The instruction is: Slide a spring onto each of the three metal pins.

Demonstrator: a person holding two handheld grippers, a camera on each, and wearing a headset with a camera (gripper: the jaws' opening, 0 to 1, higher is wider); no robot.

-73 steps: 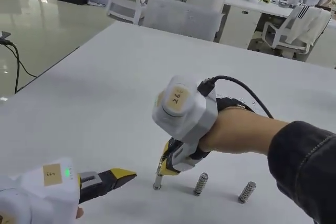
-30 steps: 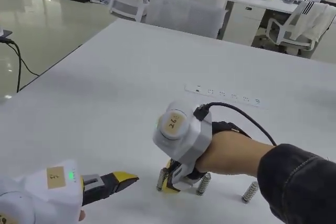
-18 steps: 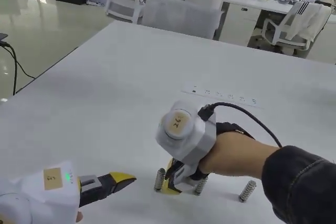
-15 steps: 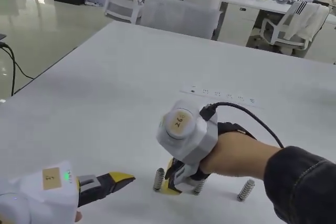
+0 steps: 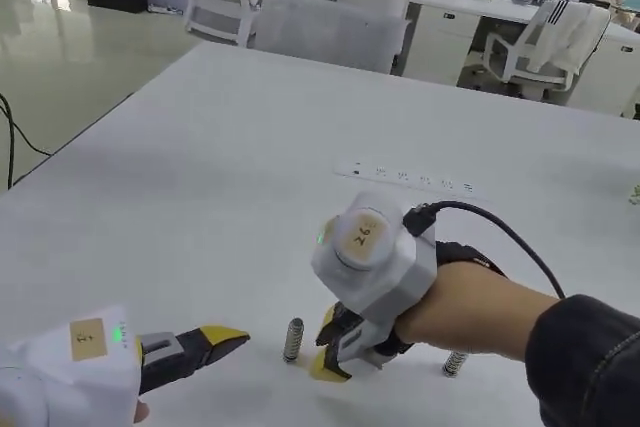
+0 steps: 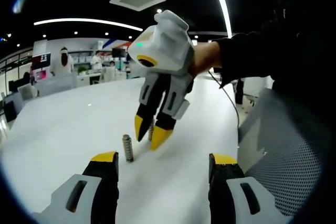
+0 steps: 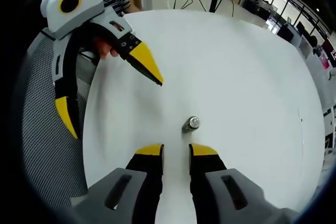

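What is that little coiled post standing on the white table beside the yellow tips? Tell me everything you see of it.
It is a short metal pin with a grey wire spring coiled round it, nearly up to its rounded, shiny top. It stands upright and alone on the white table. The right hand-held gripper is close beside it, open, not touching it.

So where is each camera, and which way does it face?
Head view: on the headset, facing down at the table; shows left gripper, right gripper, a sleeve.
Left gripper view: on that gripper, facing across the table between its open jaws.
Right gripper view: on that gripper, facing steeply down between its jaws.
Shared: all three see the spring-covered pin.
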